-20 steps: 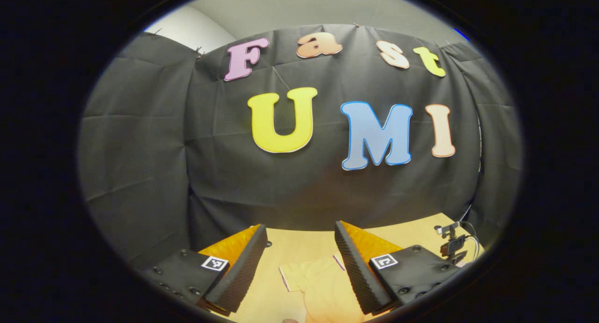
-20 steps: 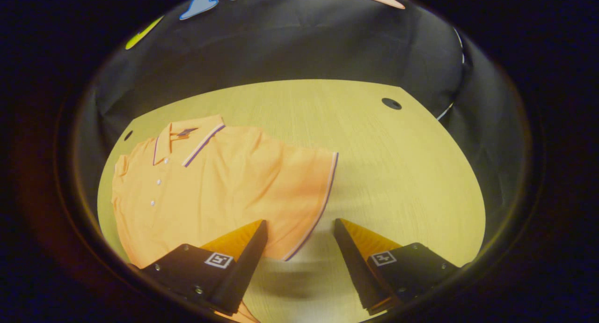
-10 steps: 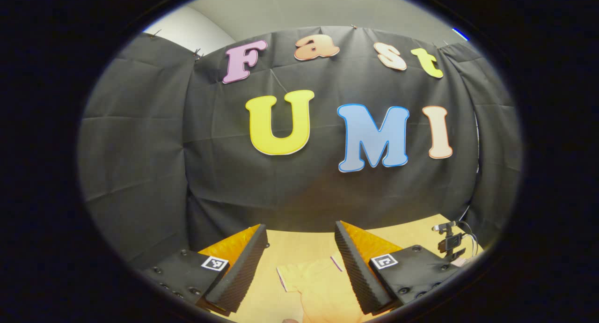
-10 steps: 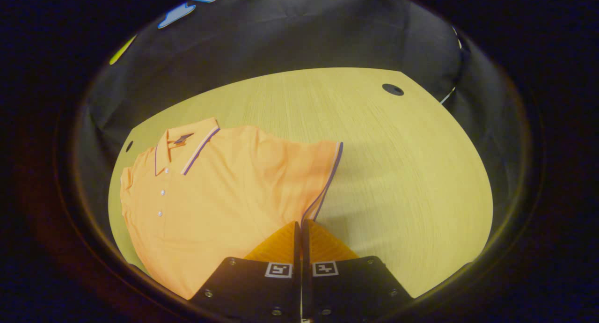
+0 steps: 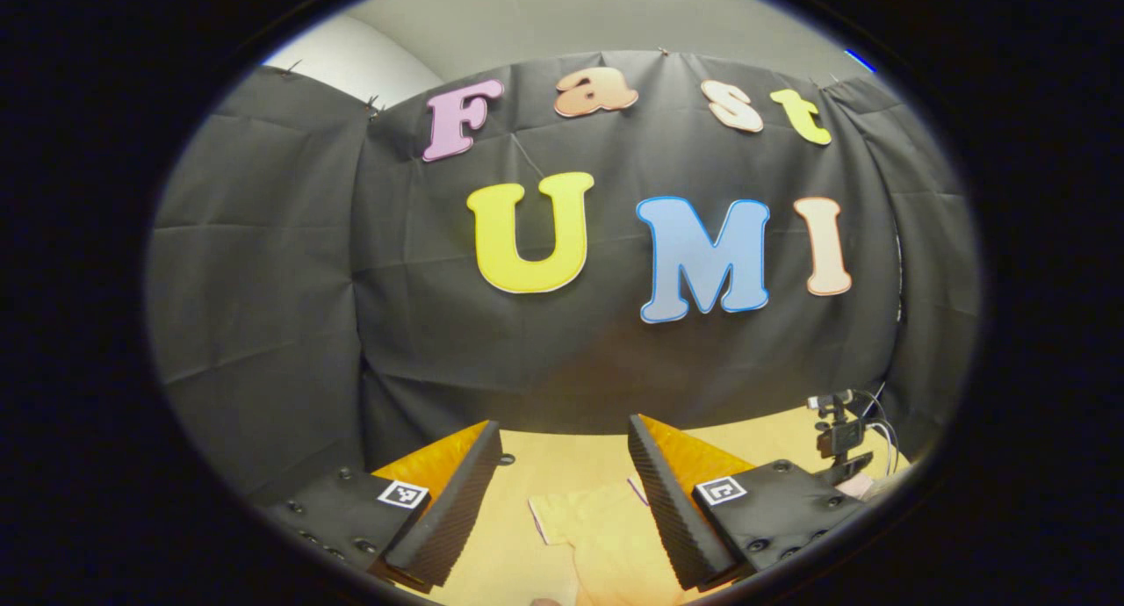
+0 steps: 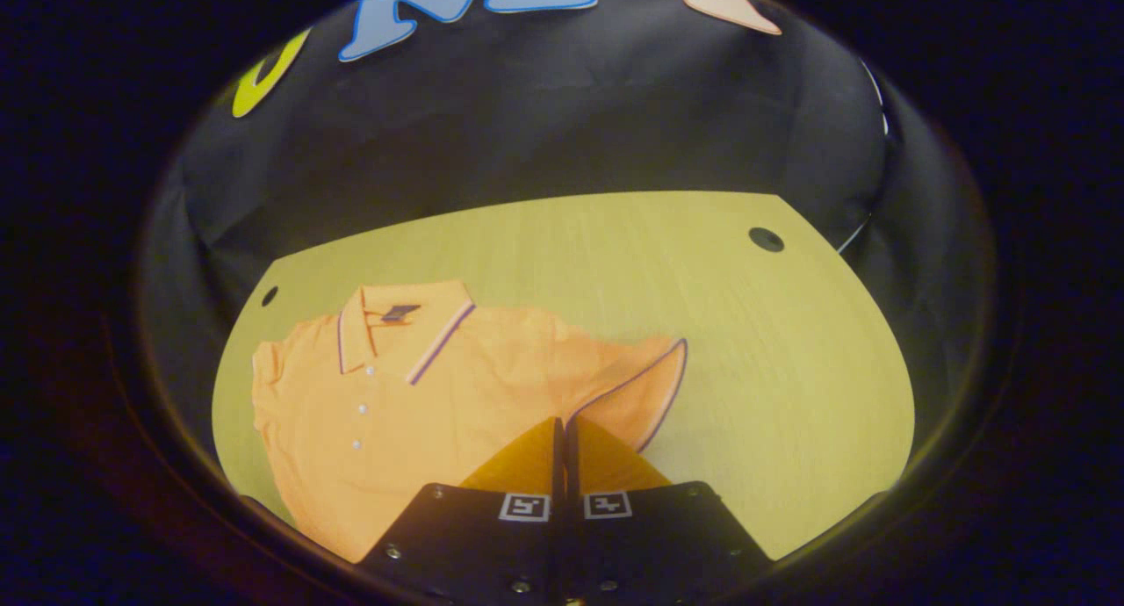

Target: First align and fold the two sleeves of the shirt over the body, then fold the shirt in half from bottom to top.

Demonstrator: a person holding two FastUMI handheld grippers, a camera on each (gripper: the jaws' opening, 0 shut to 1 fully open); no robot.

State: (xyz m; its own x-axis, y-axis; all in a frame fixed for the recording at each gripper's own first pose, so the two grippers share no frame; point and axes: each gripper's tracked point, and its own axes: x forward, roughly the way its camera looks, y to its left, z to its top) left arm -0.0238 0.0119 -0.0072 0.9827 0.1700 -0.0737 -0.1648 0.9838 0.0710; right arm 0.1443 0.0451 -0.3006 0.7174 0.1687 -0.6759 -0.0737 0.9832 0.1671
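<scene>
In the right gripper view, the right gripper [image 6: 560, 426] is nearest the camera, its two fingers pressed together with the trimmed hem of the near sleeve [image 6: 634, 386] pinched between them. That sleeve is lifted off the wooden table [image 6: 773, 351]: its cuff arches up and shows its underside, while the cloth behind it runs back into the shirt's shoulder. The orange polo shirt [image 6: 413, 404] lies flat, front up, to the left of and beyond the gripper, its long axis running from the collar [image 6: 399, 321] at the far side toward the hem at the near left edge of the view. The button placket [image 6: 360, 408] marks the body's midline, so the fold, as I judge it, has to carry the sleeve leftward across the chest toward that line. The right gripper is tilted down over the table, pointing forward along the sleeve.

In the left gripper view, the left gripper [image 5: 564, 479] is held nearly level, looking at the booth wall, its fingers spread wide with nothing between them. Below them a folded patch of the orange shirt lies on the table. Farther off at the right edge stands a small camera mount with cables [image 5: 839, 430]. The right gripper is plainly the one placed for this sleeve; the other sleeve fold looks not yet finished from here, though I cannot tell for sure.
</scene>
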